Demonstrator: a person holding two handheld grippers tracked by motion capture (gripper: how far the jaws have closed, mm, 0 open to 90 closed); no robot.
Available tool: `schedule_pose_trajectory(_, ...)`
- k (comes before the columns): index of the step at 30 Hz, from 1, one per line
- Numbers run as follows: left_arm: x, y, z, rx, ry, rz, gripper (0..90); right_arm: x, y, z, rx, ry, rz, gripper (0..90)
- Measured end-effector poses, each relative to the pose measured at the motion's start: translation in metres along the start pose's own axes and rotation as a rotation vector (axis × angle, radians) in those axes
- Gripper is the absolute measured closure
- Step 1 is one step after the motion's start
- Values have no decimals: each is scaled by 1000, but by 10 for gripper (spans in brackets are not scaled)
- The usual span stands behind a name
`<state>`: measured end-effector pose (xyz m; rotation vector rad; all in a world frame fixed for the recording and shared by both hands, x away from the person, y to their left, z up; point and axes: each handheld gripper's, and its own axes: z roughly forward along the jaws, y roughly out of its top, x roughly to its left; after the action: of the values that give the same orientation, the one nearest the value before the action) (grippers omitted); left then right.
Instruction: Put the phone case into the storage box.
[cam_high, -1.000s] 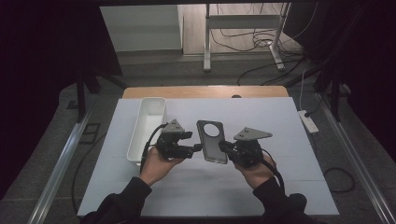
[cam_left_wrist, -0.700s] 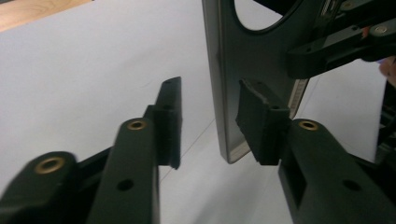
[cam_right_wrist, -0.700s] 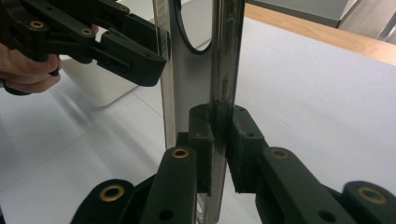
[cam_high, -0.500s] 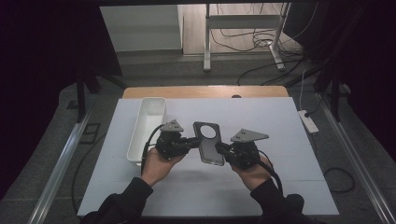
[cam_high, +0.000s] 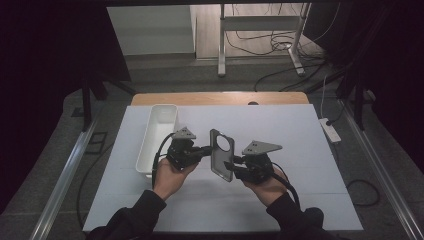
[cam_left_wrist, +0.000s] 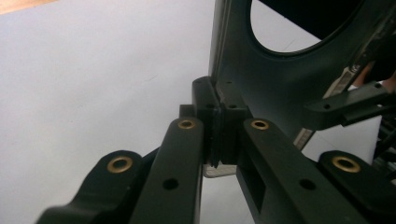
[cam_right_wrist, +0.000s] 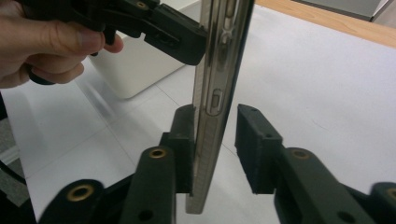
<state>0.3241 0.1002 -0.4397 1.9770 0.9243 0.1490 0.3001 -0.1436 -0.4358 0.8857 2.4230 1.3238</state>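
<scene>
You hold a dark phone case (cam_high: 222, 161) up off the white tabletop (cam_high: 300, 130), standing on edge between your two grippers, just to the right of the white bin (cam_high: 159, 136).

Your left gripper (cam_high: 202, 149) is nearest the bin. Its fingers (cam_left_wrist: 187, 140) have just closed fully and now pinch the case's near edge, beside the big round camera cutout; the left gripper view shows both pads pressed tight on the thin wall.

Your right gripper (cam_high: 231, 166) sits on the far side of the case from the bin, at the case's lower end. Its fingers (cam_right_wrist: 254, 135) have just been opening. In the right gripper view the case's edge (cam_right_wrist: 219, 93) stands upright between them: the left pad lies against or just beside the case, the right pad stands clearly apart from it, so this gripper no longer clamps it.

The case rests on nothing; the left gripper alone carries it. Both your hands stay low over the tabletop, close in front of the bin's near end.
</scene>
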Motion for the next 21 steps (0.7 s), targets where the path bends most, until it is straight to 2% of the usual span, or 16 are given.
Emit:
schedule_pose_trajectory(5, -1, 1, -1, 4, 47, 5, 888, -1, 0, -1, 0, -4, 9, 584)
schedule_pose_trajectory(9, 3, 2, -3, -3, 66, -10, 888, -5, -1, -3, 5, 6, 29, 510)
schedule_pose_trajectory(21, 4, 3, -7, -11, 88, -7, 888, -9, -2, -9, 17, 33, 35, 362)
